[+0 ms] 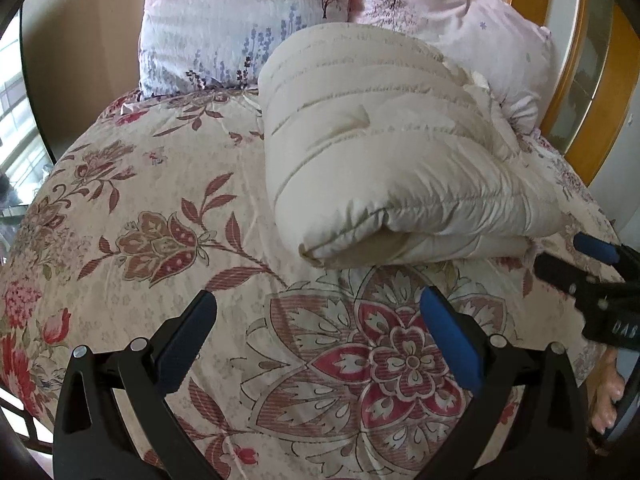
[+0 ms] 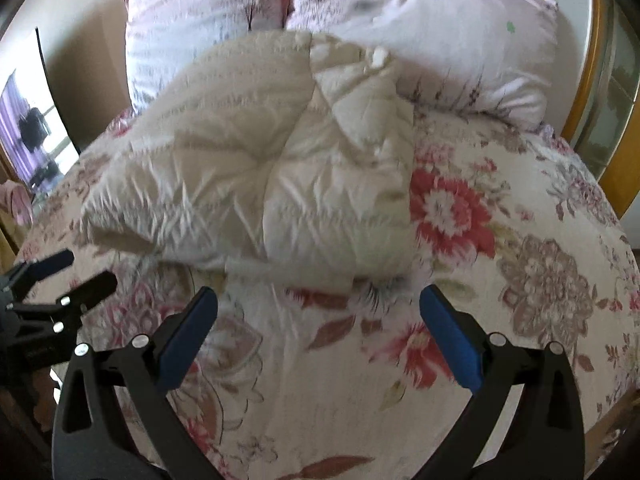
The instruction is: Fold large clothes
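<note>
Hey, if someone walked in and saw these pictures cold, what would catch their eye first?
Probably the puffy cream jacket, folded into a thick bundle in the middle of the bed, lying on the flowered bedspread. Behind it, two pale pink pillows lean at the head of the bed. Nearest the cameras, the left gripper and the right gripper both stand open above the bedspread, with nothing between their blue pads.

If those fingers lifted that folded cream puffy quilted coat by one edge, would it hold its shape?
Probably not. The folded cream puffy quilted coat looks soft and wrinkled, so it would likely sag and unfold. Its puffed padding suggests it is light for its bulk. The smooth-looking fabric may slip.
</note>
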Available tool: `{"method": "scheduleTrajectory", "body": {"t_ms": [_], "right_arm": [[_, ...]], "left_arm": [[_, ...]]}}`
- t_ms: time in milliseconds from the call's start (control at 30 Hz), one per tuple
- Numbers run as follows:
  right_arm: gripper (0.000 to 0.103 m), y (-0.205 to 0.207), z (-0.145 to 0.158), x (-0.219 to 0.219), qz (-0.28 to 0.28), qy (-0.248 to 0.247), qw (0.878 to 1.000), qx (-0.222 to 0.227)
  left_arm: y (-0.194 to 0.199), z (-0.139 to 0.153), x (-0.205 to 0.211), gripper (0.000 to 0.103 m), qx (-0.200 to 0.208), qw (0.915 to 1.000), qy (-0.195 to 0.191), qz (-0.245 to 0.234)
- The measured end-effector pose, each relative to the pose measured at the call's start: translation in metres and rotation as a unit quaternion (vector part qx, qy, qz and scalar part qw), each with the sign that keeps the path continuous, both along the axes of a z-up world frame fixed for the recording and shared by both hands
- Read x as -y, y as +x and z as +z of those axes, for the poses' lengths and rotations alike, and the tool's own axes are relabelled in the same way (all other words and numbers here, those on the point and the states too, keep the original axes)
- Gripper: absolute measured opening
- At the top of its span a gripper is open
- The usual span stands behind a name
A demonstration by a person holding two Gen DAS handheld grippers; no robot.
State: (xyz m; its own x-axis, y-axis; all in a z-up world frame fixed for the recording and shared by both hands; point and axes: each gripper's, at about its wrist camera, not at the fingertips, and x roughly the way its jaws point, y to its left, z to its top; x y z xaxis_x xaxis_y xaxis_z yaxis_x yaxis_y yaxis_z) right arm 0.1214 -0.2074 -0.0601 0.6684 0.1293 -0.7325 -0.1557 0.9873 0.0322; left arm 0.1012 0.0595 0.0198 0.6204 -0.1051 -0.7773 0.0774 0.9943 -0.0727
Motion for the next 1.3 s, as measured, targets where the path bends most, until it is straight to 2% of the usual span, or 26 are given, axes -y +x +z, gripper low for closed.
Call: {"method": "scheduleTrajectory", "body": {"t_ms": [300,1300], "right_arm": [[0.101,0.004,-0.013,-0.002,-0.007,-0.012,0.999,-0.032],[0.101,0.01,-0.023,-0.006,-0.004,-0.012,0.999,-0.047]], "left_arm": [[0.002,-0.006,0.006,0.102,-0.023,0.9994,0.026,0.001],[0.007,-0.013,0.005,0.102,-0.034,0.9991,0.027,0.002]]}}
